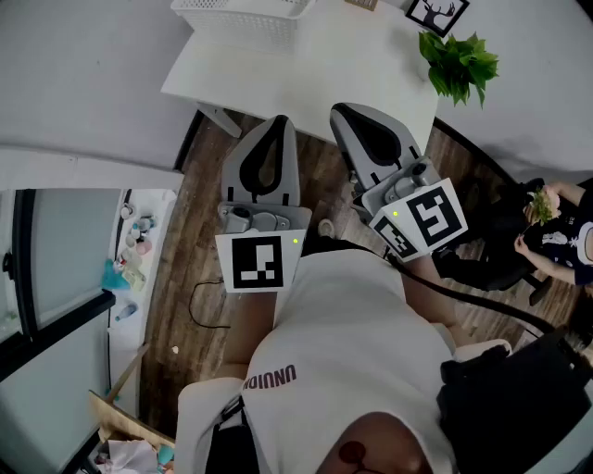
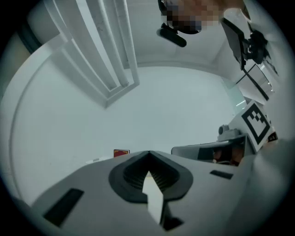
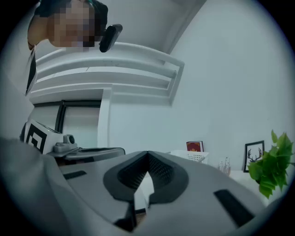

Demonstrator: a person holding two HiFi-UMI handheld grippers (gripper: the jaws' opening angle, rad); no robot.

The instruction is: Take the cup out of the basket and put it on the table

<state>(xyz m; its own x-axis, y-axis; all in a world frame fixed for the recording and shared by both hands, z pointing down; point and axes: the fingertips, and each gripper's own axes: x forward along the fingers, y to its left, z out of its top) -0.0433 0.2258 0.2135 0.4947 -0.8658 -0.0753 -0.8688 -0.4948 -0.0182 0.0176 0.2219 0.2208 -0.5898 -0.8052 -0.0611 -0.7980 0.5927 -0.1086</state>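
- Cup: not visible in any view, so its look cannot be told.
- Basket [image 1: 243, 17]: white plastic with slotted walls, on the far end of the table [image 1: 306, 74]; inside hidden from the head view.
- Table: white, rectangular; bare top between its near edge and the basket.
- Left gripper [image 1: 281, 120]: tongs fully closed, tips touching, nothing held; level over the wooden floor [image 1: 199, 250], tip just short of the table's near edge.
- Right gripper [image 1: 339, 113]: tongs closed too, empty; just beside the left one, tip at the table's near edge.
- Green plant [image 1: 459, 63]: leafy, at the table's right corner.
- Framed picture [image 1: 435, 13]: black frame with a deer head, at the table's far right, behind the plant.
- Red book [image 3: 195, 146]: upright at the back of the table, behind the basket, seen in the right gripper view.
- Small bottles [image 3: 225, 165]: on the table between basket and framed picture; too small to tell more.
- Seated person [image 1: 556, 227]: right of the table, well apart.
- Shelf [image 1: 137, 241] of small items: left of the table, down by the floor.
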